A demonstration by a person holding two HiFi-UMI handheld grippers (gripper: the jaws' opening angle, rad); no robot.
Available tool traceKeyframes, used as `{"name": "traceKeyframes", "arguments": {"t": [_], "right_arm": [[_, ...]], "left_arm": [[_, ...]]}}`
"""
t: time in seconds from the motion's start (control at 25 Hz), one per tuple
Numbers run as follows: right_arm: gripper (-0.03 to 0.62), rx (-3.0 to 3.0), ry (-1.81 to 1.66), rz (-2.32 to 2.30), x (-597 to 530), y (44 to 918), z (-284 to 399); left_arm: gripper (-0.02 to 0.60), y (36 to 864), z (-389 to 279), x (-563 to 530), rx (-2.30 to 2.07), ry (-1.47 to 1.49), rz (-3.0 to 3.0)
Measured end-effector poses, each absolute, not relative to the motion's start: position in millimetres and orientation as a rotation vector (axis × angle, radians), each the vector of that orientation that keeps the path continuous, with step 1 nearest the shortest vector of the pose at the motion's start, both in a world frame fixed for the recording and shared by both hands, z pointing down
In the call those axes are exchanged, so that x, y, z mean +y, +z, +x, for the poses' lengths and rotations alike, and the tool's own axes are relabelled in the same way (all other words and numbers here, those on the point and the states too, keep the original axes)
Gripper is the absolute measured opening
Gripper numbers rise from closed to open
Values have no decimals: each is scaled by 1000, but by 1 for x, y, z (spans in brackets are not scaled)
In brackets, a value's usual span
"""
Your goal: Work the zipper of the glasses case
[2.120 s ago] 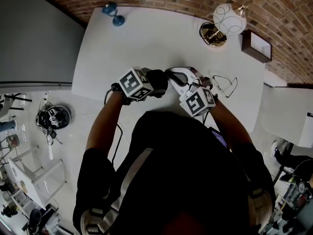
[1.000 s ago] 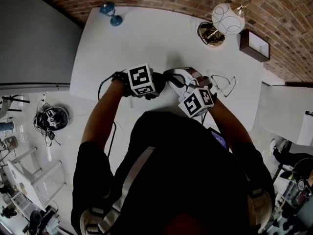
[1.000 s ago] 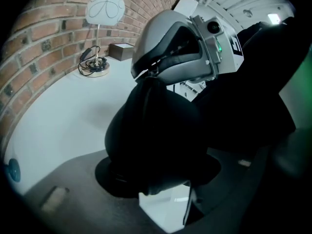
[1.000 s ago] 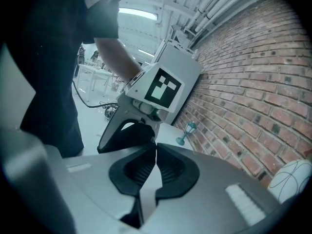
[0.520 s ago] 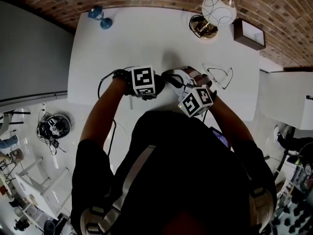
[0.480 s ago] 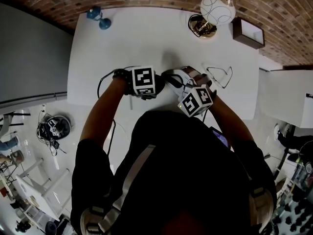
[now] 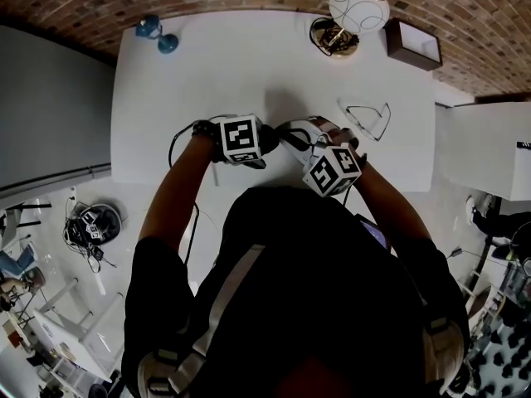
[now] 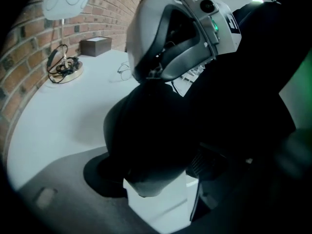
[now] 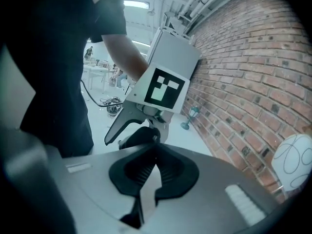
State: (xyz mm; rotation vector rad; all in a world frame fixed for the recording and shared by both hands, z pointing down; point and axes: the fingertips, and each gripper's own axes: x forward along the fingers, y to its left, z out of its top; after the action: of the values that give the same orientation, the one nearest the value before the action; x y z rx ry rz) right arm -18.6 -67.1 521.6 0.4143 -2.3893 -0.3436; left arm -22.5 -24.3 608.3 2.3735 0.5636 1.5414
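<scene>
Zipper step in hand. The glasses case (image 7: 296, 133) sits near the table's (image 7: 207, 65) front edge, between both hands. My left gripper (image 8: 161, 199), pitched steeply down, has just been opening its jaws; they stand wide, with the dark case between them but not pressed. My right gripper (image 9: 146, 179), tilted more shallowly, is fully closed; I cannot tell whether it pinches the pull. Next, I judge, the left must re-clamp the case.
</scene>
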Motion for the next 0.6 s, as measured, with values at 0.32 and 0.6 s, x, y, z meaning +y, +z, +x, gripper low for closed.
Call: {"name": "traceKeyframes", "arguments": {"t": [0.32, 0.6], "right_arm": [[3, -2384, -76, 504, -80, 528, -18], [3, -2436, 441, 655, -98, 538, -12]], "left_arm": [[411, 590, -44, -88, -55, 1337, 2672], [383, 565, -51, -105, -572, 949, 2803]]}}
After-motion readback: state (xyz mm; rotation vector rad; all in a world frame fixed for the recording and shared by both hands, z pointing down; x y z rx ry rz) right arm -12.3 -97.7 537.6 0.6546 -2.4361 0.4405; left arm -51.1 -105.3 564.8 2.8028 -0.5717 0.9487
